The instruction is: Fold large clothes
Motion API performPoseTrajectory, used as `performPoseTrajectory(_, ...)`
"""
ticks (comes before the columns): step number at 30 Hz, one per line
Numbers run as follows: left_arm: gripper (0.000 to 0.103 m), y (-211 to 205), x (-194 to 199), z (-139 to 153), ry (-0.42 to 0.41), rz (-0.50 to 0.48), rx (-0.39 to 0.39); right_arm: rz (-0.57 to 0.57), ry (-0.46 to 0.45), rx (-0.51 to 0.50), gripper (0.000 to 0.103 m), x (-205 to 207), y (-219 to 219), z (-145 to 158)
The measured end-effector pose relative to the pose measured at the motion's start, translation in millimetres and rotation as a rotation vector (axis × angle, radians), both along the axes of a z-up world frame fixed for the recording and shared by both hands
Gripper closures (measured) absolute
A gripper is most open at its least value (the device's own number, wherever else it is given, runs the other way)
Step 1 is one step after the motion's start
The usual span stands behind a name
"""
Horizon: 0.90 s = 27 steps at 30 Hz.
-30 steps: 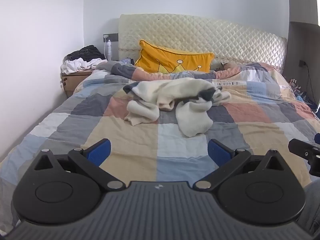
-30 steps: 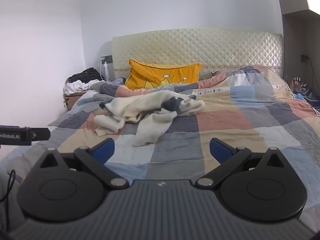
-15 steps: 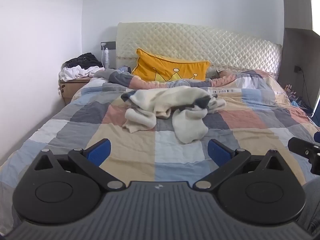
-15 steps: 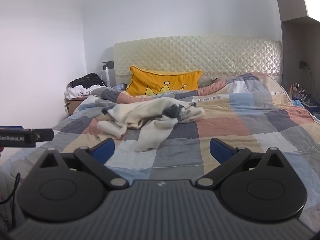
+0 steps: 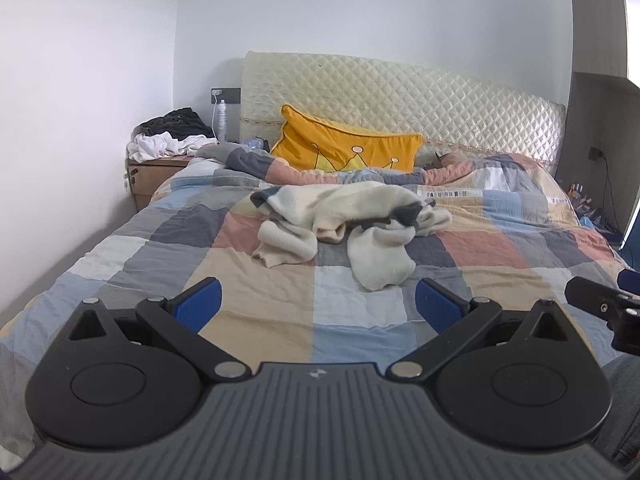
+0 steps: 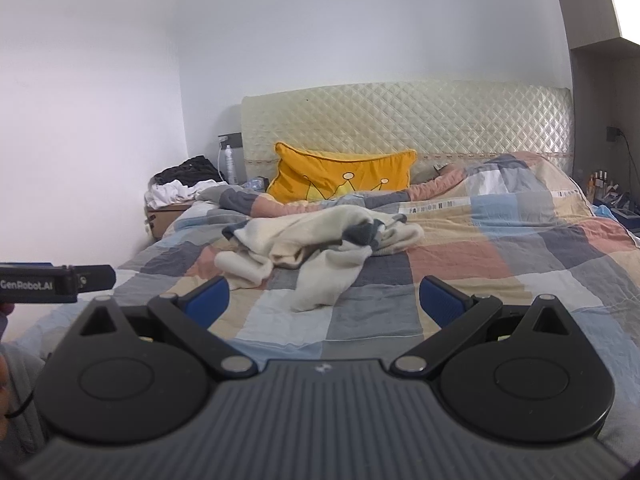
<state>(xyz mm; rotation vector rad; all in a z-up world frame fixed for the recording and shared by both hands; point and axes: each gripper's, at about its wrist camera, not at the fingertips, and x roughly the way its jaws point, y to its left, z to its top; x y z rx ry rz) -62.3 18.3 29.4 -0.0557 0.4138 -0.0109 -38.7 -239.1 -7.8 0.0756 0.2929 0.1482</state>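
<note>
Both of my tools have lifted and tilted up over the last second: the headboard [image 5: 404, 116] and the orange cushion [image 5: 347, 147] sit lower in each view than they did, and more bare wall shows above them. The garment has slid down the frame with them, so I read this as a change of aim, not a real advance toward the bed.

My left gripper [image 5: 319, 305] is spread wide with nothing between its blue pads [image 5: 199, 305]. My right gripper [image 6: 325, 301] is just as wide and just as empty. Neither touches cloth.

The thing to fold is a cream sweater with dark grey patches [image 5: 344, 222], lying in a crumpled heap on the patchwork quilt [image 5: 256, 312] near the middle of the bed. From the left tool it lies at about 12 o'clock, well ahead of the pads; one sleeve-like lobe trails toward me at 1 o'clock and another at 11. From the right tool the heap sits at about 11 o'clock [image 6: 316, 246], with a long tongue of cloth pointing back at me.

For the task, this means nothing is begun: the sweater is bunched, not spread. I judge the next work is to close the gap, take two edges and pull it flat before any fold. The tangled sleeves may drag the body along when I lift.

At 10 o'clock, a pile of other clothes [image 5: 170, 136] rests on the bedside cabinet, well apart.
</note>
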Motion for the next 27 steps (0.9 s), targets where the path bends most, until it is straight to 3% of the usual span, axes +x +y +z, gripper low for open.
performPoseTrajectory(12,0.000,7.4,7.9,-3.9,0.008,-0.028,-0.024,-0.002,-0.038,-0.025,0.000,-6.7,7.3,-1.0)
performPoseTrajectory(21,0.000,-2.2,23.7,-13.5,0.031,-0.047,0.021,-0.029,-0.006,-0.003,0.000,1.1,0.5,-7.7)
performPoseTrajectory(27,0.000,-7.0,30.3,-16.3,0.033,-0.064,0.004,-0.035,0.002,0.002,0.000,6.9,-3.3,-4.7)
